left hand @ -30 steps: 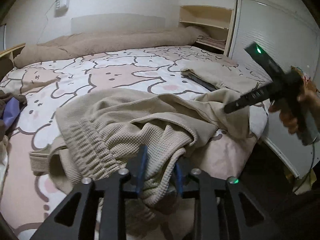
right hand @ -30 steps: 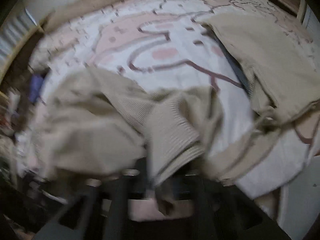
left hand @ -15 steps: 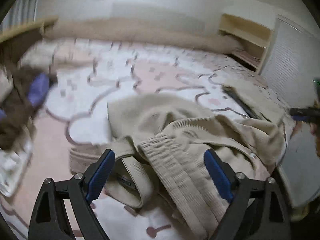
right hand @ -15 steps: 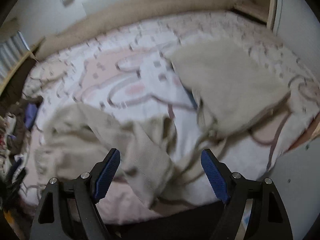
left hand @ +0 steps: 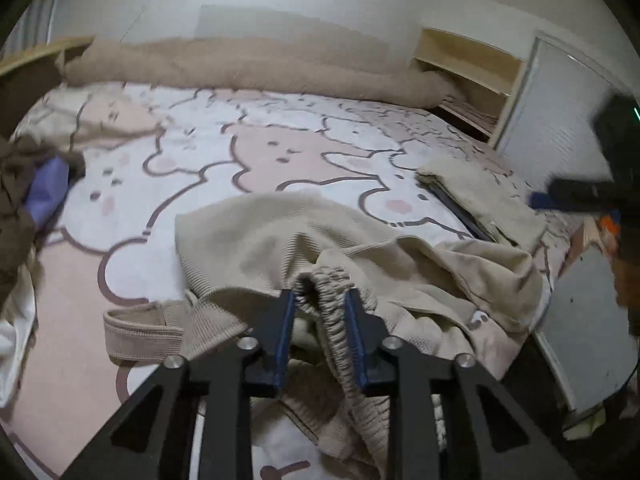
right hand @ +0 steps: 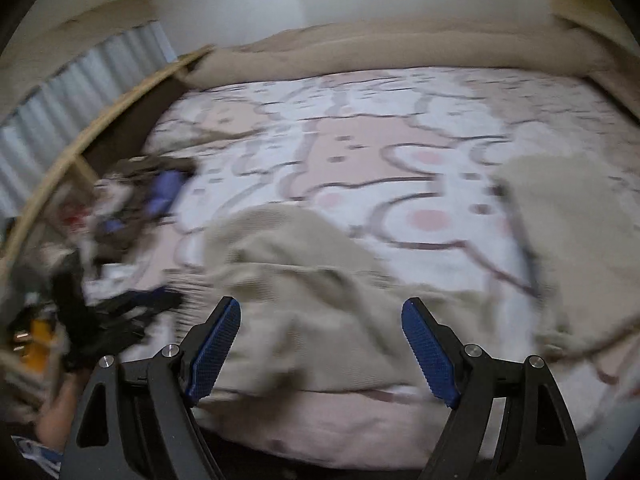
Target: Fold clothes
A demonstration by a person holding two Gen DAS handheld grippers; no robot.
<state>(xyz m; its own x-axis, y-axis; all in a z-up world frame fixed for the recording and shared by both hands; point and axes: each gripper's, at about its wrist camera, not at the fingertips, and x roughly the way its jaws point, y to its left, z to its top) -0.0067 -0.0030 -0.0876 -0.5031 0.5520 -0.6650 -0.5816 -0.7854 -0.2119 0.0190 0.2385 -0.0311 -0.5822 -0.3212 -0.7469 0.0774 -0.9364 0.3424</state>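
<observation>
The beige pants lie in a messy bunch at the near edge of the bed, not flat and not folded. The left tongs pinch the stretchy waistband, and cloth fills the narrow gap between them. The right tongs are spread wide with nothing in them, held over the pants. A folded beige piece sits neatly farther right on the bed, so it looks done. A pile of other clothes waits at the left side. I think the pants need smoothing and folding, and the pile is left too.
</observation>
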